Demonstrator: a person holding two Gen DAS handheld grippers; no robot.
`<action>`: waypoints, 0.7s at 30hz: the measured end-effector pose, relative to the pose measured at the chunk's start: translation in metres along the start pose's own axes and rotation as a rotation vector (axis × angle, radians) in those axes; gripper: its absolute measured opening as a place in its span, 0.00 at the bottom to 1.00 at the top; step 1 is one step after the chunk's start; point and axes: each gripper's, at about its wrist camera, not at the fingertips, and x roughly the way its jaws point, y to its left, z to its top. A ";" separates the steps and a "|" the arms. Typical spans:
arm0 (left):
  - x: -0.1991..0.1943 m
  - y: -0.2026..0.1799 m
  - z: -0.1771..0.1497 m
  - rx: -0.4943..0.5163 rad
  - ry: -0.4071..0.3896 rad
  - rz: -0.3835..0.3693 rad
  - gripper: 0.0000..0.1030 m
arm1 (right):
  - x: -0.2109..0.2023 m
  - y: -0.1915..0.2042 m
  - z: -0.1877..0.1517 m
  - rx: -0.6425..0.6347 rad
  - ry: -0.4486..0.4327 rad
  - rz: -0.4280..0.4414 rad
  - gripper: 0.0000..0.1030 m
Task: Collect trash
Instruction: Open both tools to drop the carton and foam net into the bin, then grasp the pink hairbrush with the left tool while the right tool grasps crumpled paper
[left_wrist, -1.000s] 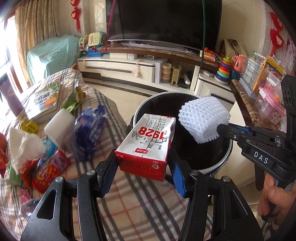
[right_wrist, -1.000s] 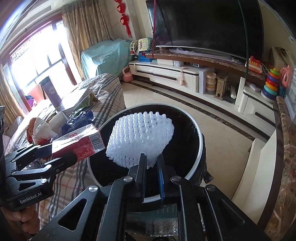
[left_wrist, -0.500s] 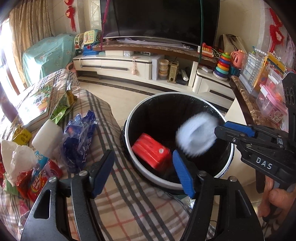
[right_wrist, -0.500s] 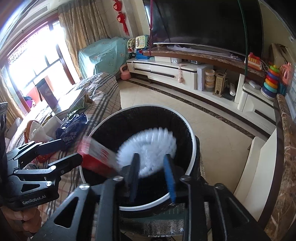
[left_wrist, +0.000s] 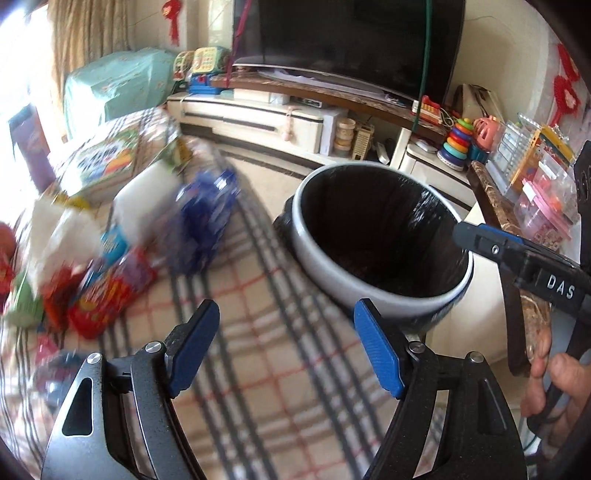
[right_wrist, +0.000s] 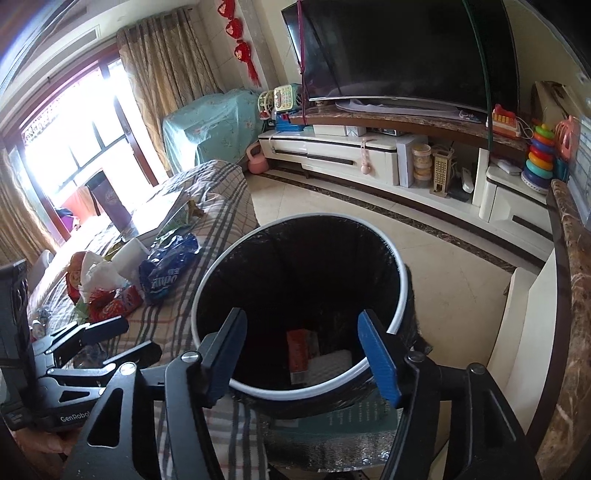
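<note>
The carton and the foam net have left the jaws since a second ago and now lie at the bottom of the bin, seen between the right gripper's jaws; the black liner shades them, and the near rim cuts off the lower end of both. Both pairs of jaws are opening with nothing between them. From the left wrist the bin's floor is only a dark blur, so neither piece can be made out there. The left gripper hangs over the plaid cloth, the bin just past its right jaw. Beyond its left jaw the remaining trash smears with motion: a blue bag, red wrappers and a white tissue can barely be told apart. A hand on the right gripper's handle is cut off by the frame edge.
</note>
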 end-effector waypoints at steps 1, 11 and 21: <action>-0.004 0.005 -0.006 -0.013 0.001 0.002 0.76 | 0.000 0.002 -0.002 0.002 0.000 0.005 0.63; -0.042 0.051 -0.048 -0.133 -0.035 0.042 0.77 | -0.003 0.038 -0.024 -0.009 0.001 0.075 0.69; -0.068 0.082 -0.075 -0.201 -0.062 0.083 0.77 | 0.007 0.077 -0.043 -0.054 0.036 0.136 0.70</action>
